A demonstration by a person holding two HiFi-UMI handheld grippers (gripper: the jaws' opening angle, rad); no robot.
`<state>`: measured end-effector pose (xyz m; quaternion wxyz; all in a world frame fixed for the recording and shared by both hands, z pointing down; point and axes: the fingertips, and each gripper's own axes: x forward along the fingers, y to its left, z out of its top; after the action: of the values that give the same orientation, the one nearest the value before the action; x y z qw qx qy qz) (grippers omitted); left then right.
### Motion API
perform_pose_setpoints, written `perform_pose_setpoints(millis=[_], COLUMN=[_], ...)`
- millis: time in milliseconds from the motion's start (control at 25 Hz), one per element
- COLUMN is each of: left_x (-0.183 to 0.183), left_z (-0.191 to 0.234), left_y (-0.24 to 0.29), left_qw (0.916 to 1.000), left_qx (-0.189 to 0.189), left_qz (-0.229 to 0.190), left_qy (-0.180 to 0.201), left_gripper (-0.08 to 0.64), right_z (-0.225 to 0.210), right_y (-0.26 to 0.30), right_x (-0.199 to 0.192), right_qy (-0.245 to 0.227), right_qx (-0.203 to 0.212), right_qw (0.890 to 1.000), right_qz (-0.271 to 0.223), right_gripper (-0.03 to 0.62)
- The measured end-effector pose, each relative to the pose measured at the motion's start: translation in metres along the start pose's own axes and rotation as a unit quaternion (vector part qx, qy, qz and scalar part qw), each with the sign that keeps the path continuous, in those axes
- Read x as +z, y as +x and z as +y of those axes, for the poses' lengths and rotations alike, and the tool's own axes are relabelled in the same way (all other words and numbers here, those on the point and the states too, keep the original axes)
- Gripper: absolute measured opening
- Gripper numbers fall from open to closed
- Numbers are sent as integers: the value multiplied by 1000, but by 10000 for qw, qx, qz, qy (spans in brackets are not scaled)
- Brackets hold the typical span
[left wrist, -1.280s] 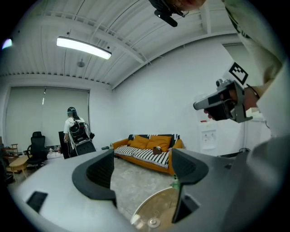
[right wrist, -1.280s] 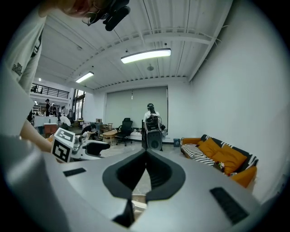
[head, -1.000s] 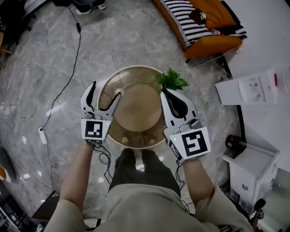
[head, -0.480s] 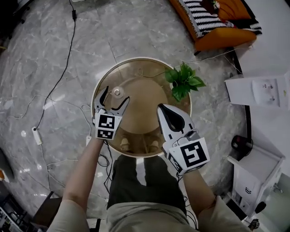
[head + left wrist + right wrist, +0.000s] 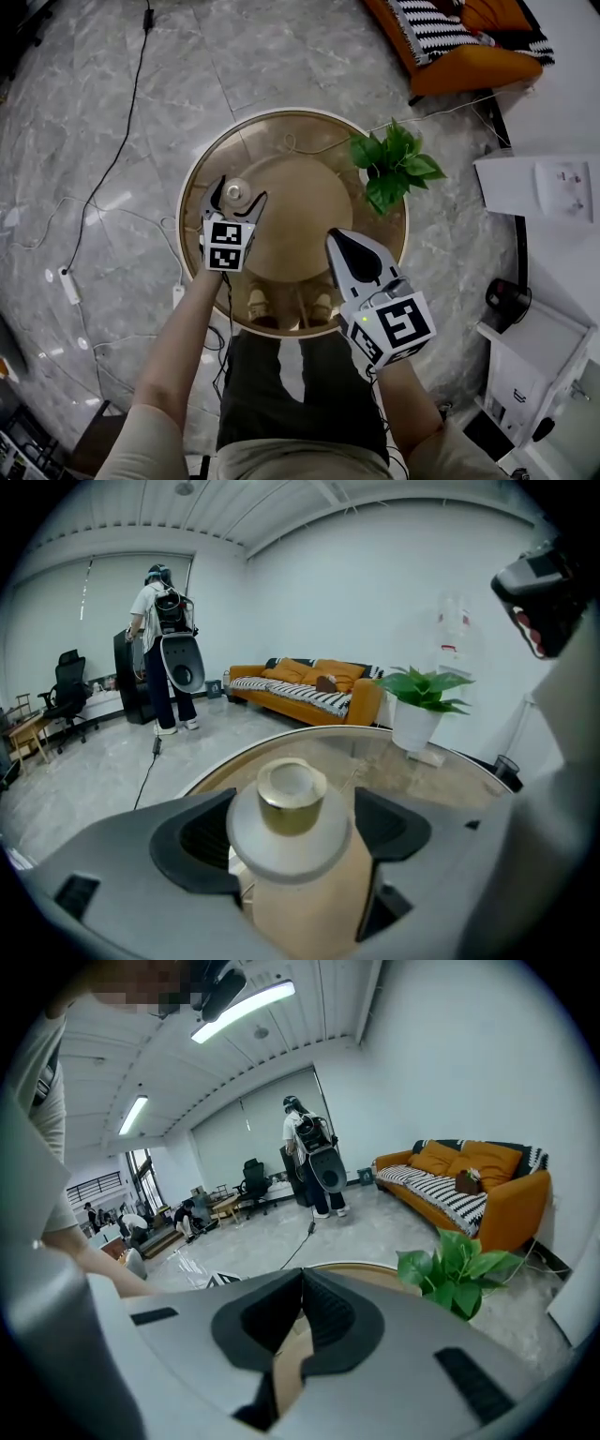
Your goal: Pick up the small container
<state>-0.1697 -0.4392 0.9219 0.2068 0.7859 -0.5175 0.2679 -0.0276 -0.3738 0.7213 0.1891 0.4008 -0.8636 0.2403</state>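
The small container (image 5: 234,192) is a white round pot with a gold cap, standing on the round glass table (image 5: 190,173) at its left side. My left gripper (image 5: 237,196) is open and straddles it, one finger on each side. In the left gripper view the small container (image 5: 291,803) fills the gap of the left gripper (image 5: 295,834), and its wide rim lies close to both pads; I cannot tell whether they touch. My right gripper (image 5: 343,240) hovers over the table's near right part, shut with nothing in it; the right gripper (image 5: 302,1283) shows both pads pressed together.
A potted green plant (image 5: 394,169) stands at the table's far right edge. An orange sofa (image 5: 469,47) and a white unit (image 5: 553,187) lie beyond on the right. A cable (image 5: 122,150) runs across the marble floor at left. A person (image 5: 164,649) stands far off.
My left gripper has moved forward over the table until its open fingers stand on either side of the container. The right gripper stays shut and has drawn back slightly.
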Motion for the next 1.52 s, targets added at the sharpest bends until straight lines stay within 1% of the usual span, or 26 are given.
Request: perform_pose_setpoints(millis=[120, 160, 240, 360, 480, 560, 640, 720, 840, 1040, 1200, 1400, 1520], left_x=[-4, -4, -5, -6, 9, 29, 57, 89, 140, 223, 281, 329, 350], left_z=[4, 5, 5, 5, -3, -10, -18, -27, -40, -57, -71, -96, -114], left_y=[6, 6, 5, 1, -13, -32, -57, -86, -133, -219, -287, -370, -414], left_qw=[9999, 9998, 9999, 9999, 9997, 9995, 9987, 9974, 9955, 9932, 9900, 9870, 9826], left_qx=[155, 173, 120, -15, -146, -273, -392, -521, -689, -661, -642, -640, -708], left_qz=[-26, -39, -9, 162, 158, 33, -115, -252, -435, -737, -997, -1179, -1403], left_qy=[38, 43, 41, 40, 86, 153, 303, 421, 491, 607, 764, 889, 990], left_gripper=[367, 336, 336, 336, 336, 336, 336, 336, 336, 336, 336, 336, 336], right_z=[-6, -7, -7, -9, -12, -11, -8, -4, 5, 29, 50, 82, 95], right_y=[1, 0, -2, -6, -17, -28, -42, -60, -91, -155, -208, -273, -307], right_x=[-7, -9, -10, -8, -1, 10, 28, 51, 89, 153, 195, 238, 259], right_qy=[11, -9, -49, -66, -35, -38, -66, -112, -218, -532, -773, -978, -1051], right_qx=[-31, -36, -39, -84, -181, -223, -248, -273, -330, -450, -526, -572, -621], right_qw=[9999, 9999, 9998, 9998, 9998, 9997, 9997, 9995, 9988, 9958, 9915, 9860, 9817], right_qz=[101, 137, 168, 152, 111, 72, -3, -107, -282, -601, -904, -1222, -1459], right_gripper=[-5, -5, -5, -5, -5, -5, -5, -5, -5, -5, -5, -5, -5])
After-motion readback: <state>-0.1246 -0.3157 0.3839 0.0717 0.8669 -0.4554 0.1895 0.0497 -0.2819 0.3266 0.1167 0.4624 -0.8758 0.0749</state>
